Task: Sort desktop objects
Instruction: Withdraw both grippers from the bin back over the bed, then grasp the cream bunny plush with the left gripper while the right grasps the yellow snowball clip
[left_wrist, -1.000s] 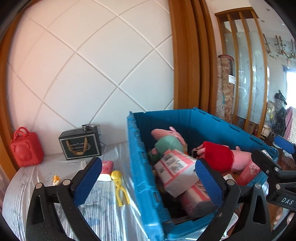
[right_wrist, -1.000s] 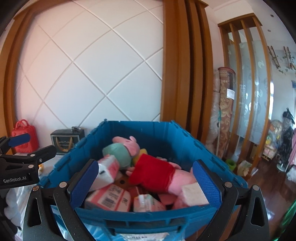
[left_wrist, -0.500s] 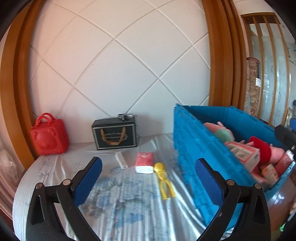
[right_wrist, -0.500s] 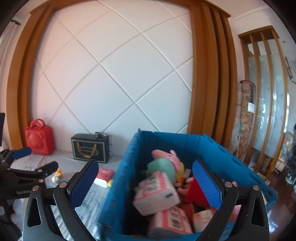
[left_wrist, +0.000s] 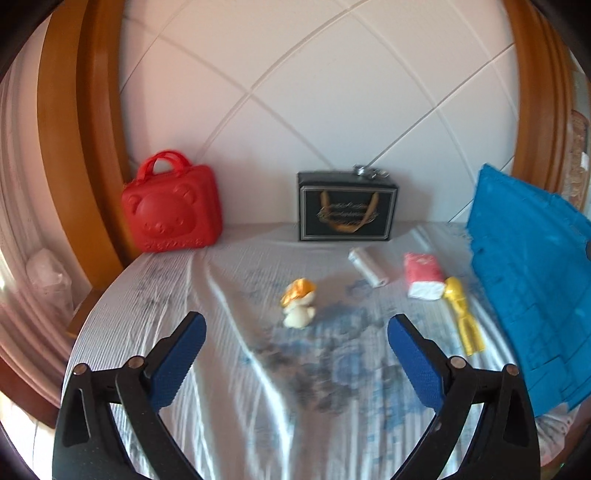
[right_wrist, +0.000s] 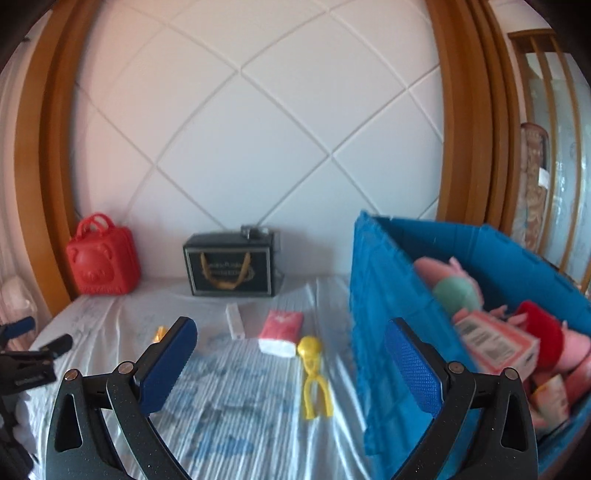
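Note:
On the white cloth with a blue print lie a small yellow-and-white toy (left_wrist: 298, 308), a white tube (left_wrist: 368, 266), a red-and-white tissue pack (left_wrist: 423, 275) and yellow tongs (left_wrist: 461, 319). My left gripper (left_wrist: 295, 325) hangs over the cloth just short of the small toy; its jaws are closing from wide, with nothing between them. My right gripper (right_wrist: 290, 326) is open and empty, near the tongs (right_wrist: 314, 373) and the tissue pack (right_wrist: 280, 332). The blue crate (right_wrist: 373, 295) on the right holds plush toys (right_wrist: 458, 291) and cartons.
A red bear-faced case (left_wrist: 173, 206) and a black box with gold lettering (left_wrist: 347, 206) stand against the white quilted wall. The crate's side wall (left_wrist: 532, 288) blocks the right. The table's rounded edge curves away on the left. Brown wooden frames flank the wall.
Both views have swung left, from the crate's inside to the tabletop. In the left wrist view the crate has slid to the right edge, and the small toy now lies just ahead.

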